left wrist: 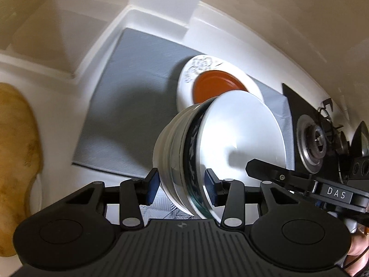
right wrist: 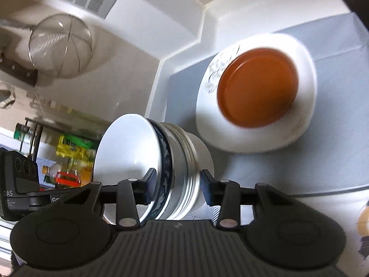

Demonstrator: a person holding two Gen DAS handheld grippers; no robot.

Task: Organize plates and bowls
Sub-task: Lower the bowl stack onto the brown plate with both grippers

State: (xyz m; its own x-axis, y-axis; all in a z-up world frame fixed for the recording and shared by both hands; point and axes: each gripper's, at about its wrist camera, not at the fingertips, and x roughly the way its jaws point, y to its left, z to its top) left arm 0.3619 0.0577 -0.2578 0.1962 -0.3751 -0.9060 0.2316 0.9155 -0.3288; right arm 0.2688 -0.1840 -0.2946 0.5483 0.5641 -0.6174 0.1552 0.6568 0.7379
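Note:
A stack of nested bowls (left wrist: 184, 152), white, steel and blue-patterned, is held between both grippers above a grey shelf mat (left wrist: 138, 73). My left gripper (left wrist: 182, 187) is shut on one side of the stack. My right gripper (right wrist: 178, 188) is shut on the opposite side of the same stack (right wrist: 175, 161). Behind it, a white patterned plate stack (right wrist: 253, 124) with an orange plate (right wrist: 258, 85) on top rests on the mat (right wrist: 334, 127). The same orange plate (left wrist: 216, 87) shows in the left wrist view.
White cabinet walls (left wrist: 110, 37) enclose the shelf. A gas stove burner (left wrist: 313, 143) lies to the right in the left wrist view. A mesh strainer (right wrist: 60, 43) hangs at the left, and bottles and packets (right wrist: 71, 161) stand lower left in the right wrist view.

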